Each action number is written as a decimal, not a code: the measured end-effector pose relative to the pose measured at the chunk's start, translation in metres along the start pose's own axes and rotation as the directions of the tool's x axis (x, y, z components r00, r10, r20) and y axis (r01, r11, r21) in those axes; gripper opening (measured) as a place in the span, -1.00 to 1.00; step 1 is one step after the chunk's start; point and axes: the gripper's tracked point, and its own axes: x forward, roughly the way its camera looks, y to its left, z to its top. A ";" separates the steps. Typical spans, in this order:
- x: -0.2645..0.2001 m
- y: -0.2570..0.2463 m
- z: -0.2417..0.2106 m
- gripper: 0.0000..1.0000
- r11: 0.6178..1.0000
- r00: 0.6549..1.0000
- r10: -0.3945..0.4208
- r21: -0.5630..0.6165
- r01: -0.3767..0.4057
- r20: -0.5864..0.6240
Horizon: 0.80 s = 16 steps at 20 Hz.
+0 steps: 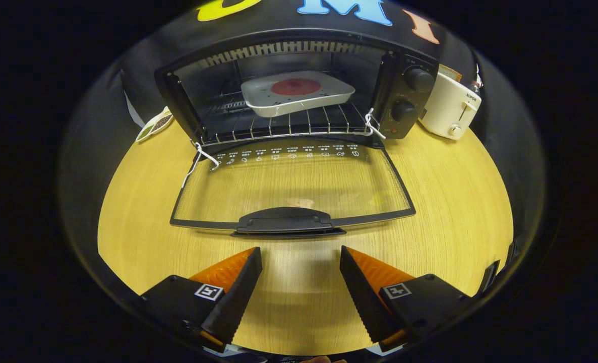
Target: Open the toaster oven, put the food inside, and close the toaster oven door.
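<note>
Tool-mounted view looks forward, near the open toaster oven (pixel 289 96).

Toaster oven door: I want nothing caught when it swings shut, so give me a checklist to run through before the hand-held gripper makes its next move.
1. Food inside: ok. The tray with the red food sits on the rack in the toaster oven.
2. Tray clear of the door's swing: ok, it looks set back from the rack's front edge.
3. Door state: not ok for finishing; it lies fully open, flat over the table.
4. Door handle reachable: ok, just ahead of the fingers, unobstructed.
5. Hand-held gripper: ok, open and holding nothing.
6. White strings at the hinges clear of the gap: cannot tell.
</note>
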 end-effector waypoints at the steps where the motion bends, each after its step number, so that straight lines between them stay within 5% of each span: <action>1: 0.002 0.003 0.002 0.98 1.000 1.000 0.009 0.007 -0.009 -0.006; 11: 0.000 0.001 0.012 0.97 0.997 0.999 -0.039 -0.072 0.038 -0.009; 16: -0.023 0.003 0.021 0.97 0.998 1.000 0.007 -0.055 -0.005 0.030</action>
